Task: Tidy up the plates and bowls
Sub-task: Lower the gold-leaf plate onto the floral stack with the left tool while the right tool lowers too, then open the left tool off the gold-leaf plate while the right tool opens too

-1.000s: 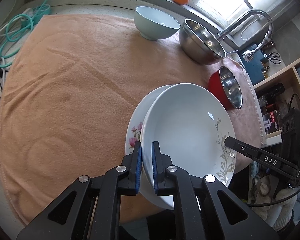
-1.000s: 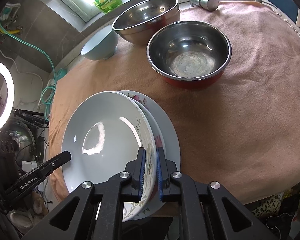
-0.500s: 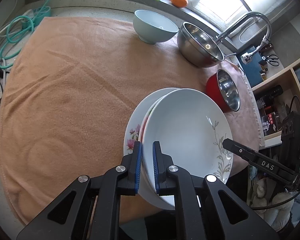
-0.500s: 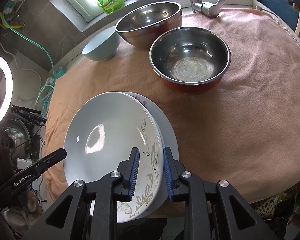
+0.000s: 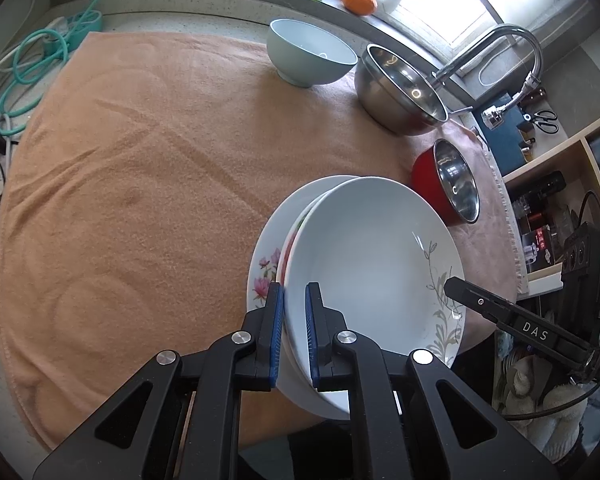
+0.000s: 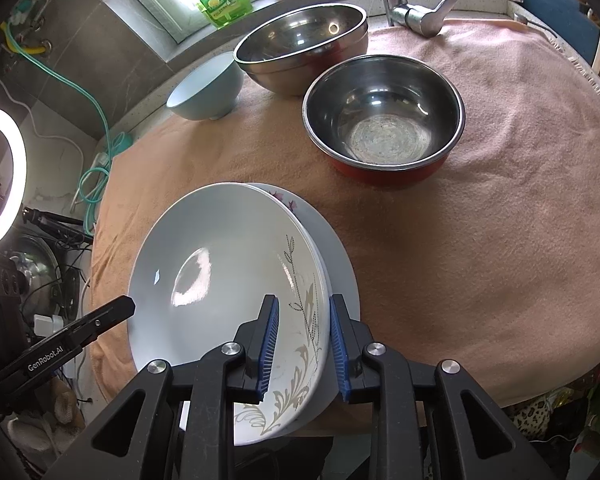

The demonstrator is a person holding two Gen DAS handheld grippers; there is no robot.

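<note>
A white deep plate with a grey leaf print (image 5: 372, 264) (image 6: 220, 264) sits tilted over a flowered plate (image 5: 264, 276) (image 6: 342, 268) near the front edge of the cloth. My left gripper (image 5: 294, 300) is shut on the white plate's near rim; one of its fingers (image 6: 116, 310) shows at that plate's left edge in the right wrist view. My right gripper (image 6: 302, 320) is open, its blue pads standing on either side of the opposite rim without pressing it. One right finger (image 5: 500, 312) reaches the rim in the left wrist view.
On the orange blanket (image 5: 140, 160) stand a light blue bowl (image 5: 312, 54) (image 6: 208, 88), a large steel bowl (image 5: 400, 88) (image 6: 304, 48) and a red-sided steel bowl (image 5: 452, 188) (image 6: 384, 112). A tap (image 5: 500, 40) rises behind them. Cables and shelves lie beyond the table's edge.
The right gripper's jaws have spread apart and let go of the white plate's rim. The left gripper keeps its grip.
</note>
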